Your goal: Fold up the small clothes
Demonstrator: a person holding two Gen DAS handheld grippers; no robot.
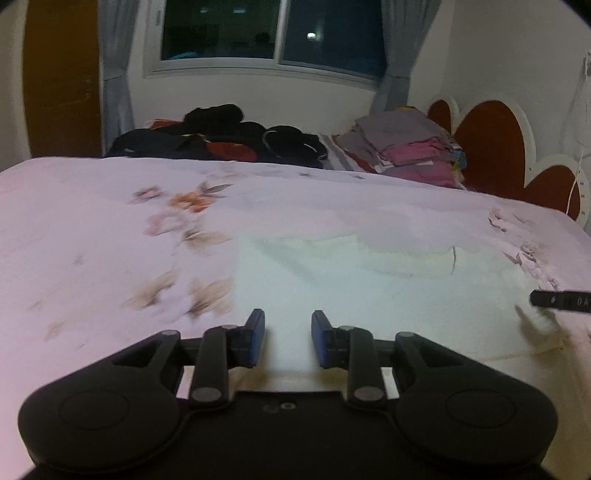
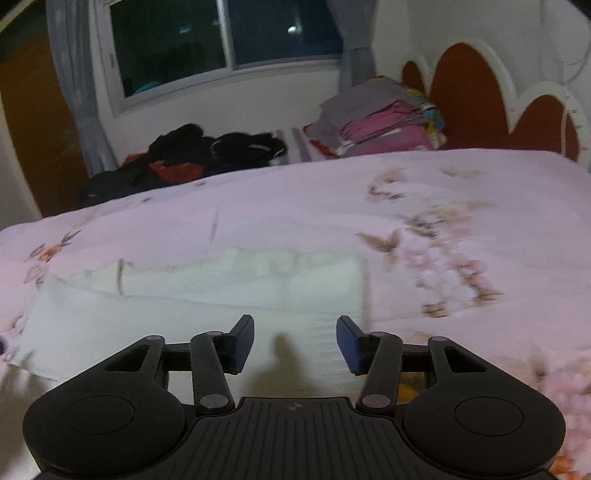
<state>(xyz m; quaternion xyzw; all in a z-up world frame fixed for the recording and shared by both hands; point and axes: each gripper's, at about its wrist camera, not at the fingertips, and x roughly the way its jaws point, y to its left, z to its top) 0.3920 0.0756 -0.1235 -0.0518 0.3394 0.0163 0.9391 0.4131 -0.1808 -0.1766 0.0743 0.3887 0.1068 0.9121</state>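
A white garment (image 1: pixel 369 280) lies flat on the pink floral bedspread (image 1: pixel 92 229), with a folded-over edge along its far side. My left gripper (image 1: pixel 288 325) hovers over its near part, jaws apart with nothing between the blue pads. In the right wrist view the same white garment (image 2: pixel 221 291) spreads under my right gripper (image 2: pixel 295 332), which stands open and empty above it. The tip of the right gripper (image 1: pixel 561 298) pokes in at the right edge of the left wrist view.
A heap of dark clothes (image 1: pixel 221 138) lies at the far side of the bed. A stack of folded grey and pink clothes (image 1: pixel 413 151) sits beside the red scalloped headboard (image 1: pixel 491 144). A window (image 1: pixel 273 33) with curtains fills the back wall.
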